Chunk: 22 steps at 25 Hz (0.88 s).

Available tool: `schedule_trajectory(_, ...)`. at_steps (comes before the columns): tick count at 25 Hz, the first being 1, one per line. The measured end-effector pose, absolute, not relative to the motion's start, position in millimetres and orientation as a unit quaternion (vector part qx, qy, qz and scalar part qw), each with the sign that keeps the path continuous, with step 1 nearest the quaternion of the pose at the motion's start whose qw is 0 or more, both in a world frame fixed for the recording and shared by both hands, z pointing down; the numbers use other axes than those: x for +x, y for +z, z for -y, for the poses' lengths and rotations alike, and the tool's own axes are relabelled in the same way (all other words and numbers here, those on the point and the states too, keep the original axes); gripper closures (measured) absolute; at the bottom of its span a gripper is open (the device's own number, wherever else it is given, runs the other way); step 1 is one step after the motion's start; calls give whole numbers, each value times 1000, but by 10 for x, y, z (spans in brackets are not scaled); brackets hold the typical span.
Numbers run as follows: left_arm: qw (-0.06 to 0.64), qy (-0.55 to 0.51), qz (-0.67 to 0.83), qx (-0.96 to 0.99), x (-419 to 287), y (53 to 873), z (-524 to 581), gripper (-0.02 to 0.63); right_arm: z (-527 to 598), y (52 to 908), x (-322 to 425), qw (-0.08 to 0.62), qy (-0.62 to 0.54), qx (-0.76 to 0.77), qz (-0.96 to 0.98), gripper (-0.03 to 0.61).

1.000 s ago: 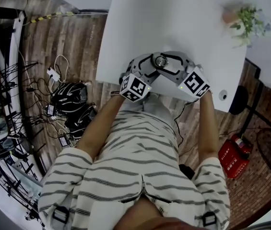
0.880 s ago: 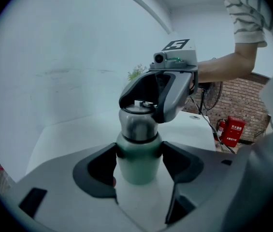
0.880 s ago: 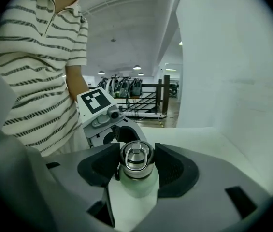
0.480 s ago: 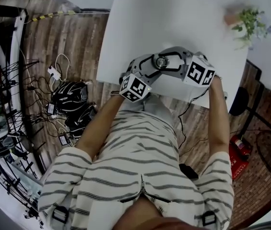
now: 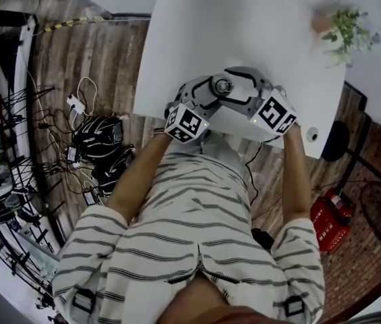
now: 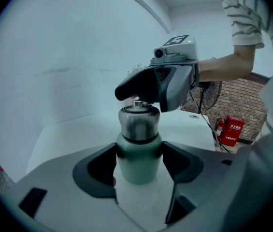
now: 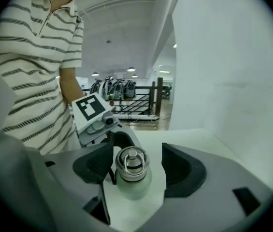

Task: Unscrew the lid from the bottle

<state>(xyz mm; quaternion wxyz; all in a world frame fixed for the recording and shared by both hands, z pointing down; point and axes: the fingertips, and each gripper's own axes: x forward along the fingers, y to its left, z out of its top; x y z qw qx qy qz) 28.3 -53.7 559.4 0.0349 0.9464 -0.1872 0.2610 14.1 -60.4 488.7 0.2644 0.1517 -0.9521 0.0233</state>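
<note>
Steel lid (image 7: 132, 160) stands between the wide, just-opened jaws of the right claw (image 7: 136, 164); the left claw (image 6: 138, 159) clamps the bottle (image 6: 137, 169).

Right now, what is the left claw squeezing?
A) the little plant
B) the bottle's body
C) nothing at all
B: in the left gripper view, the left claw has both its jaws pressed against the pale green body of the bottle, just below the metal lid.

White table (image 5: 197, 25), potted plant (image 5: 348, 29) near its corner — red case (image 5: 330, 216), cables (image 5: 82, 106) on wood floor (image 5: 102, 52)
</note>
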Motion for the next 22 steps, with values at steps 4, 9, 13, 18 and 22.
schedule_trajectory(4,36,261,187,946,292,5598,537,316,634,4807,247,216,41,291,931,256)
schedule_trajectory(9,36,261,189,946,288,5599,537,316,581,4952,279,180,90,435,878,265)
schedule_trajectory(13,36,261,190,946,282,5605,545,316,547,5041,270,166,105,502,842,272)
schedule_trajectory(18,36,262,191,945,283,5623,538,316,562,5062,273,146,109,537,823,287)
schedule_trajectory(22,36,262,191,945,282,5602,541,316,588,5071,232,150,108,542,820,324)
